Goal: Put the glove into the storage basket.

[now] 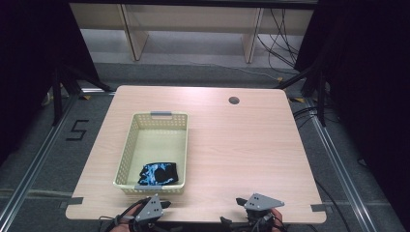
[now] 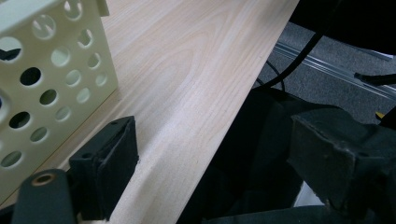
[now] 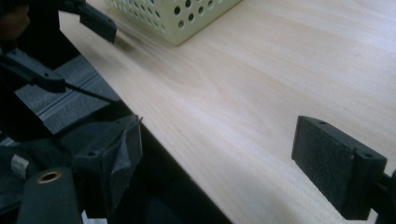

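Presently, a crumpled piece of black cloth with a blue and white pattern [image 1: 160, 174] is seen lying inside the pale yellow perforated plastic basket [image 1: 127, 145], at its near end, close to the front wall. The basket stands on the light wooden table [image 1: 241, 145], on its left half.

The cloth is judged to be light and soft. It will probably sag and hang down when lifted, and it should not slip easily between the padded jaws. Nothing fragile is expected. A good place to be gripped is a raised fold on the top of the heap, so that one jaw can go on each side; the flat parts against the basket floor are harder to be pinched. The basket itself looks light too, so it may be dragged if the cloth catches on a wall.

The left gripper [image 1: 153, 207] is held at the near table edge, just before the basket, and its jaws stand apart with nothing between them. The right gripper [image 1: 258, 205] is also at the near edge, well apart from the basket, with jaws wide apart and empty.
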Tool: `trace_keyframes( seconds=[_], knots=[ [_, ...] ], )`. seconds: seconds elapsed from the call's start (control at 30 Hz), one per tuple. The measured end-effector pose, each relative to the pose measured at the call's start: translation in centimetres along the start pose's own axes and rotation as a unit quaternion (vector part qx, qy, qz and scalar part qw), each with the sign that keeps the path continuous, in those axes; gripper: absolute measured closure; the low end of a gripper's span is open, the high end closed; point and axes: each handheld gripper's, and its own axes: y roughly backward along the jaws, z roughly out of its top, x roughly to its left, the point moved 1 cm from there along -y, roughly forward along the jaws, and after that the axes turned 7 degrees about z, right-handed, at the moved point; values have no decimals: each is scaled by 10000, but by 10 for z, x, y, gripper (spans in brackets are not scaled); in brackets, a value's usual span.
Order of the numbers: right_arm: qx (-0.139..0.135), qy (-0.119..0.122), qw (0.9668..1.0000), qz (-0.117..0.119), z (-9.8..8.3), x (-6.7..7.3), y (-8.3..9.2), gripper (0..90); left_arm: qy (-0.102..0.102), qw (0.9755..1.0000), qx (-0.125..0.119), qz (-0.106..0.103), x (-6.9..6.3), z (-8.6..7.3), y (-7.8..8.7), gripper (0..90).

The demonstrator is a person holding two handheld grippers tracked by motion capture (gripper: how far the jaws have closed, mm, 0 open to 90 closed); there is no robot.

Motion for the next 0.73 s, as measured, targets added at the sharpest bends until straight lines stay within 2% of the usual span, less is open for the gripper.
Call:
trace_keyframes(
  seconds=[0.03,0.1,0.13,0.17,0.2,0.23,0.27,0.3,0.33,0.37,0.4,0.47,0.5,0.53,0.57,0.6,0.7,0.73],
  knots=[
    [12,-33,10000,-36,-1,2,0,182,4,10000,1,19,0,0,0,151],
    [15,73,9998,-172,-2,2,1,181,-63,10000,16,48,1,0,0,151],
    [-9,32,9999,-109,-3,3,1,180,94,9999,35,58,-1,-1,0,151],
    [17,-25,9999,-131,-4,4,2,180,12,9999,113,36,1,-1,0,151],
    [68,50,9999,-112,-5,4,2,180,-97,9999,87,65,2,-1,0,151],
    [31,50,9999,-132,-6,4,2,180,-83,9999,88,62,1,-1,0,151],
    [57,104,9999,-119,-7,4,2,180,153,9999,10,28,-2,-1,-1,151],
    [77,49,9999,-124,-7,5,3,180,19,9999,94,67,0,-1,0,151],
    [76,42,9999,-113,-7,5,3,180,109,9999,16,10,-1,-1,-1,151],
    [76,39,9999,-114,-7,5,3,180,-70,9999,73,31,1,0,1,151],
    [82,47,9999,-137,-7,5,3,180,-129,9999,62,53,2,0,1,151],
    [112,46,9998,-142,-7,5,3,180,126,9999,35,-3,-1,0,0,151],
    [108,39,9999,-123,-7,5,3,180,-8,10000,7,4,0,0,0,151],
    [114,-72,9999,-100,-8,7,3,181,-48,10000,34,31,1,0,0,151],
    [97,49,9999,-129,-7,5,3,181,-1,10000,9,47,0,0,0,151],
    [97,63,9998,-137,-8,4,3,181,97,9999,23,48,-1,0,0,151],
    [107,56,9998,-156,-8,4,3,181,97,9999,11,62,0,0,0,151],
    [93,39,9998,-170,-8,4,3,182,118,9999,32,5,0,0,1,151]
  ],
)
